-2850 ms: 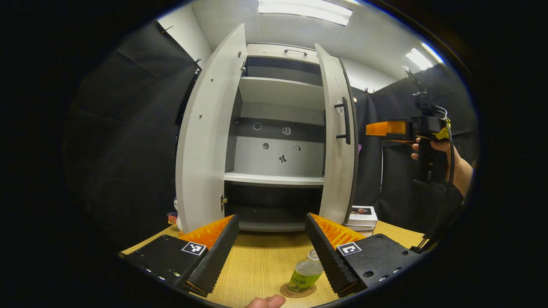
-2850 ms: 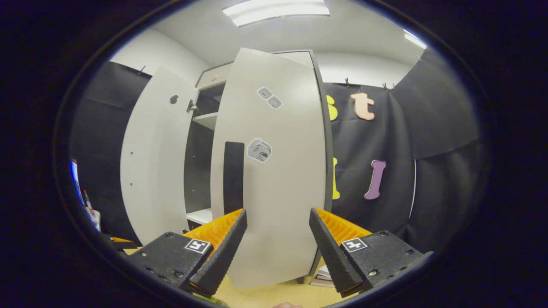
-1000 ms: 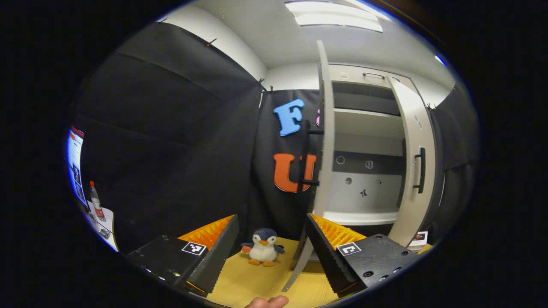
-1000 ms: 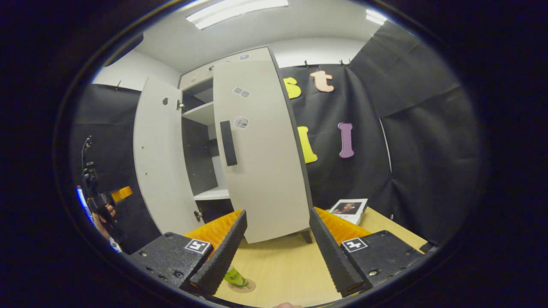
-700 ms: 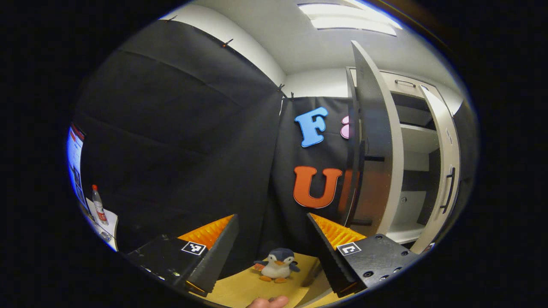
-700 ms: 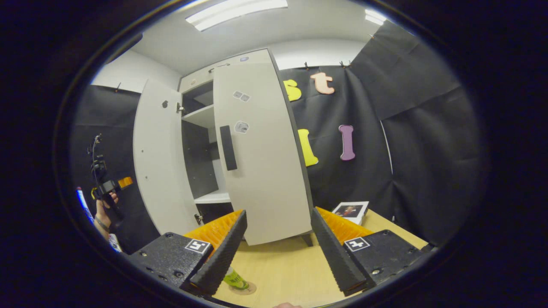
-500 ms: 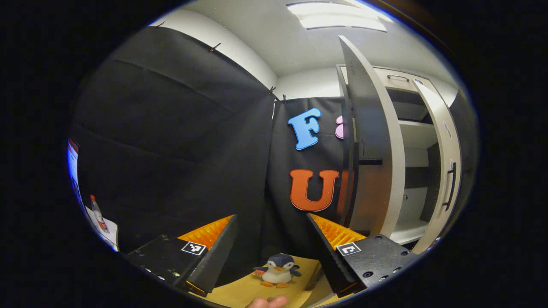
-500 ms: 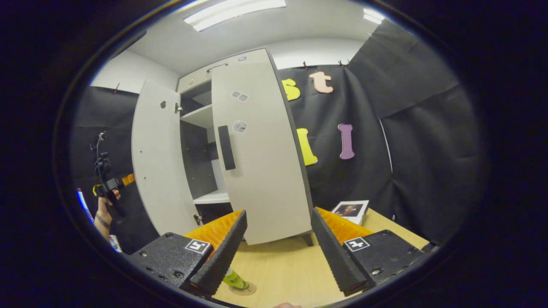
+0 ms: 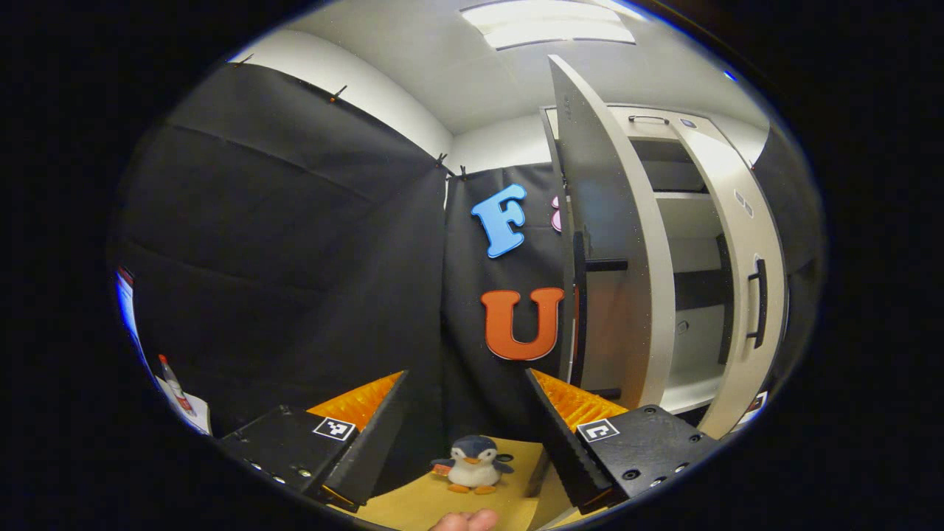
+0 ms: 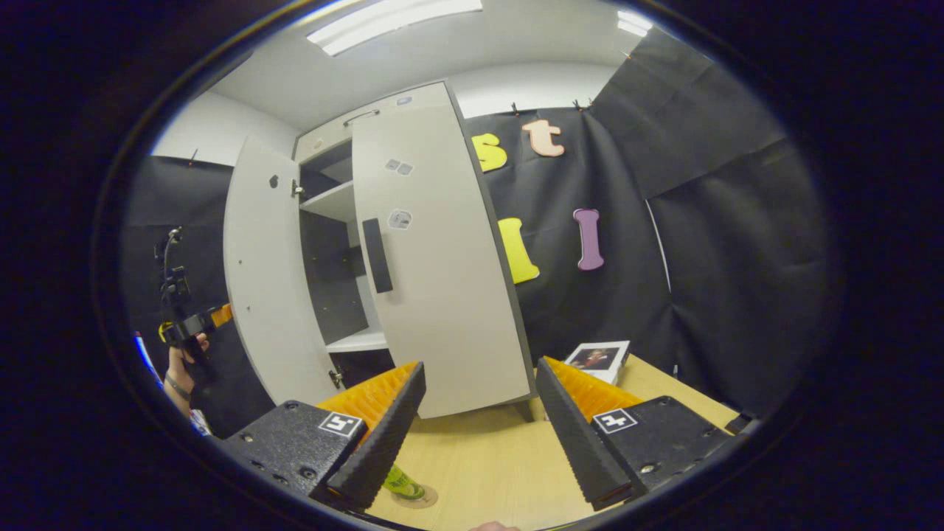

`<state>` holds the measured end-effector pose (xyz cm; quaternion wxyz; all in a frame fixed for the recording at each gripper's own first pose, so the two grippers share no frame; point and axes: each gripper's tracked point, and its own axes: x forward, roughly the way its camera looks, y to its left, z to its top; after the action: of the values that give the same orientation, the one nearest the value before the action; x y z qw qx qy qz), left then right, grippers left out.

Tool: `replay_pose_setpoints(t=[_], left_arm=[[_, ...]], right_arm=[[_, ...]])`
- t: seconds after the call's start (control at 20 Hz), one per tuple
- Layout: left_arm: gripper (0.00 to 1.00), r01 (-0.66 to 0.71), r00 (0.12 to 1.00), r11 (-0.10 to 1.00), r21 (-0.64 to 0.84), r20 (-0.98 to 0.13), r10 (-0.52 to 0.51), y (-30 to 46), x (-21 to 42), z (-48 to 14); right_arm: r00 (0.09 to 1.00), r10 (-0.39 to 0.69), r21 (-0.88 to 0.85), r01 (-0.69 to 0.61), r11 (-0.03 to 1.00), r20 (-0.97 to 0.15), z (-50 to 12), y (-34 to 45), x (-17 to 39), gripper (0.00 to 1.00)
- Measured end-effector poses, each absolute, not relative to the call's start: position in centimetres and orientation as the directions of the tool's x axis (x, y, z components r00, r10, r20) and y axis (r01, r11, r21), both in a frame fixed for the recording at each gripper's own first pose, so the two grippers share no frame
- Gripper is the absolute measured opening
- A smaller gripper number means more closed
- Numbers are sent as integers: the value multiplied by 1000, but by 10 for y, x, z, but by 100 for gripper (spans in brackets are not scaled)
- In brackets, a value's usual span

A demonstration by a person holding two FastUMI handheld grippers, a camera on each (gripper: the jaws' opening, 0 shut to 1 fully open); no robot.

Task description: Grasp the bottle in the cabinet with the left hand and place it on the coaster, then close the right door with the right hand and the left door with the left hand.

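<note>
Bottle (image 10: 403, 481) on coaster (image 10: 417, 496), below right gripper (image 10: 479, 435). Door-closing step in hand. Both grippers wide open, empty. Right door (image 10: 435, 273) ahead, ajar; left gripper (image 9: 466, 435) faces left door (image 9: 605, 243) outer side. Next, likely: push right door shut.

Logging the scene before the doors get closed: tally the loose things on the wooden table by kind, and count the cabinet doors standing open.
Bottles on the coaster: 1, the green-labelled bottle on its coaster
Plush penguins: 1, the penguin
Books: 1, the book
Open cabinet doors: 2, the left door and the right door
Total: 5, or 6 with the coaster
</note>
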<state>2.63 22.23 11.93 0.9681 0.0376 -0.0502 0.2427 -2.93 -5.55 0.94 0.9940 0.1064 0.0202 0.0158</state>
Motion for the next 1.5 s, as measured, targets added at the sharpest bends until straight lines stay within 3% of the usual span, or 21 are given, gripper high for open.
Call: replay_pose_setpoints(t=[0.35, 0.4, 0.5, 0.55, 0.6, 0.75, 0.8, 0.85, 0.9, 0.95, 1.0, 1.1, 1.15, 1.3, 1.35, 1.4, 1.5], left_arm=[[99, -275, 956, 961, 18, 117, 271, 138, 60, 118], [94, -244, 963, 970, 19, 124, 239, 126, 65, 120], [99, -207, 970, 978, 22, 136, 202, 113, 70, 123], [95, -195, 972, 980, 25, 138, 190, 108, 70, 123], [99, -187, 974, 982, 28, 139, 182, 105, 70, 124], [91, -180, 974, 983, 25, 142, 175, 104, 68, 126], [99, -179, 975, 984, 21, 142, 174, 105, 65, 127], [99, -178, 975, 984, 18, 141, 173, 106, 63, 127], [99, -178, 975, 984, 15, 138, 174, 106, 62, 128], [95, -182, 975, 983, 10, 132, 179, 108, 61, 129], [99, -188, 975, 982, -5, 116, 188, 109, 58, 127], [95, -166, 981, 985, -43, 96, 169, 99, 44, 119], [99, -155, 983, 986, -56, 90, 160, 88, 35, 111], [95, -146, 986, 987, -61, 73, 150, 71, 19, 88], [99, -140, 988, 988, -62, 64, 144, 65, 16, 81], [95, -138, 988, 989, -62, 61, 141, 60, 12, 72], [95, -138, 989, 988, -67, 51, 142, 52, 2, 56]], right_arm=[[999, 15, 202, -8, 979, -32, 16, -60, -30, 99], [999, 11, 202, -4, 979, -34, 16, -60, -31, 99], [999, -1, 201, 8, 980, -34, 16, -60, -33, 98], [999, -5, 200, 12, 980, -35, 17, -60, -33, 99], [999, -9, 199, 16, 980, -36, 17, -60, -33, 98], [999, -12, 196, 20, 980, -39, 17, -61, -34, 99], [999, -12, 196, 19, 980, -39, 16, -61, -35, 98], [999, -10, 194, 17, 981, -39, 16, -61, -35, 94], [999, -7, 194, 14, 981, -39, 16, -61, -36, 98], [999, -3, 193, 11, 981, -41, 16, -60, -36, 94], [999, 3, 190, 4, 982, -41, 15, -60, -36, 98], [999, 18, 185, -11, 983, -34, 16, -59, -34, 98], [999, 27, 182, -20, 983, -37, 15, -58, -32, 98], [997, 72, 178, -64, 982, -40, 12, -39, -23, 98], [996, 85, 176, -77, 981, -38, 14, -33, -19, 94], [994, 99, 172, -91, 981, -40, 14, -29, -16, 94], [991, 121, 163, -110, 981, -55, 11, -24, -14, 98]])
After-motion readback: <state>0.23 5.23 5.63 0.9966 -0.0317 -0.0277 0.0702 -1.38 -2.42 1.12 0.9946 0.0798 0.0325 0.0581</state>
